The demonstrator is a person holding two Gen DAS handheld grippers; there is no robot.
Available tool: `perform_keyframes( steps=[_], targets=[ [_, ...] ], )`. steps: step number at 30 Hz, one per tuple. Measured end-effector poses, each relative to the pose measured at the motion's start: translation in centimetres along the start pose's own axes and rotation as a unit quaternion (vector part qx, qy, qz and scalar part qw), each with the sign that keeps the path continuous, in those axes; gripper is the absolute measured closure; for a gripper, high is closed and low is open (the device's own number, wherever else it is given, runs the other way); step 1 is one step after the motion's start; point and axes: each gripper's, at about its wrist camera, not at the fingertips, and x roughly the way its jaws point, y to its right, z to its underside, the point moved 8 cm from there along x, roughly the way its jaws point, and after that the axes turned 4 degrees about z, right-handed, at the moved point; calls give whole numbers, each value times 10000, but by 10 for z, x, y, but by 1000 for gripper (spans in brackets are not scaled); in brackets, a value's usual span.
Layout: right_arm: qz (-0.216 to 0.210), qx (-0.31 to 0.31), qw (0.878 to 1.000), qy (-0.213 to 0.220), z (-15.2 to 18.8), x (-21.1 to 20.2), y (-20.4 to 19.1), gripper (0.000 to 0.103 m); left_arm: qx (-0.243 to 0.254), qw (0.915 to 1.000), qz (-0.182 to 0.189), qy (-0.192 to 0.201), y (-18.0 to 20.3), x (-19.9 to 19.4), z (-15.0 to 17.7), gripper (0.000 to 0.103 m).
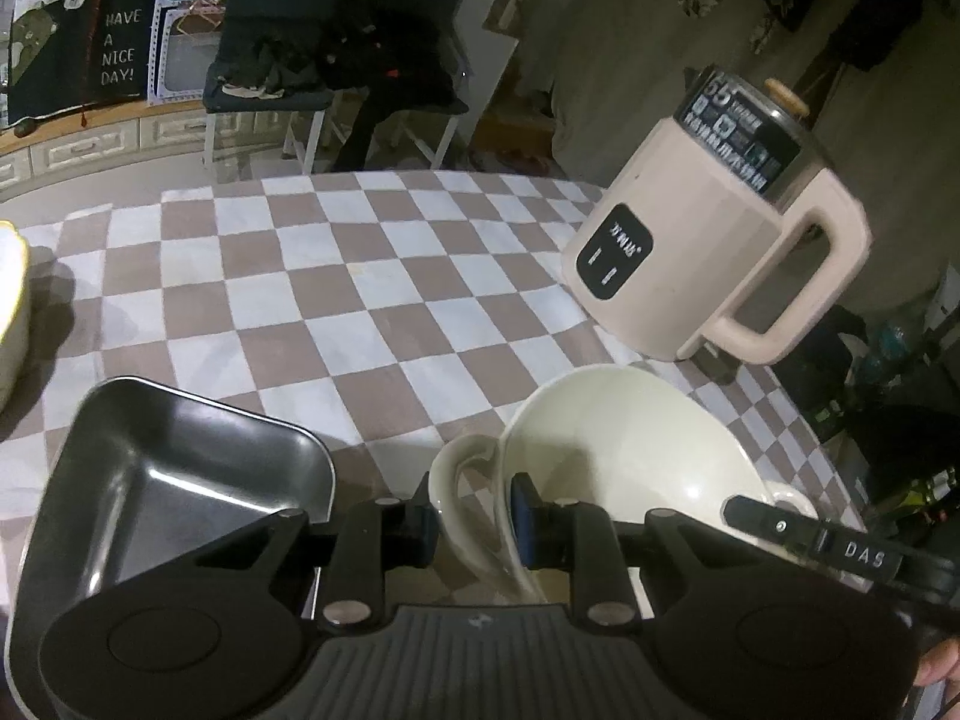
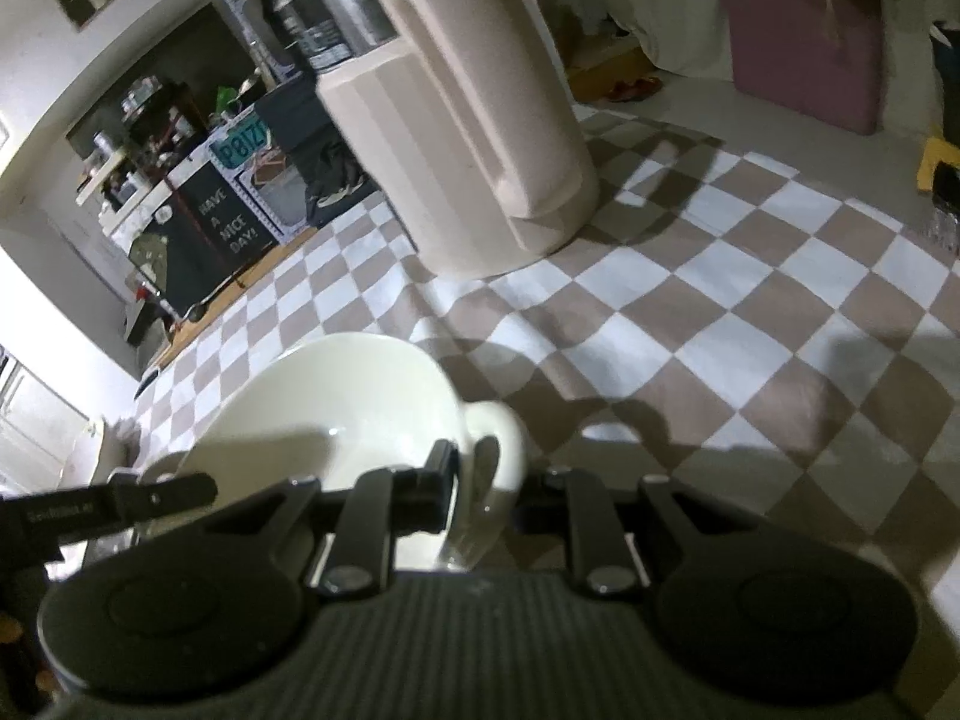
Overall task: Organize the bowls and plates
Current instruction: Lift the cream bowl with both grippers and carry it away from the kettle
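Observation:
A cream bowl [image 1: 630, 450] with two loop handles is held between both grippers over the checked tablecloth [image 1: 360, 276]. My left gripper [image 1: 474, 525] is shut on the bowl's wall beside its left handle [image 1: 456, 462], one pad inside and one outside. In the right wrist view my right gripper [image 2: 486, 495] is shut on the same bowl [image 2: 336, 408] at its other handle [image 2: 501, 438]. A finger of the right gripper [image 1: 780, 525] shows at the bowl's far side. A black square pan [image 1: 180, 480] lies just left of the left gripper.
A pink electric kettle [image 1: 708, 240] stands close behind the bowl on the right, seen large in the right wrist view [image 2: 468, 138]. A white bowl with a yellow rim [image 1: 12, 300] sits at the left edge. A chair with dark clothes [image 1: 336, 60] stands beyond the table.

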Motion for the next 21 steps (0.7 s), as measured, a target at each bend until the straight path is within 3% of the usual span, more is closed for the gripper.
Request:
perform_keyframes(
  steps=[21],
  targets=[
    [-628,-450,9963,387,10,-74,-53,81,154,9969,-327,694,17,-140,19,78]
  ],
)
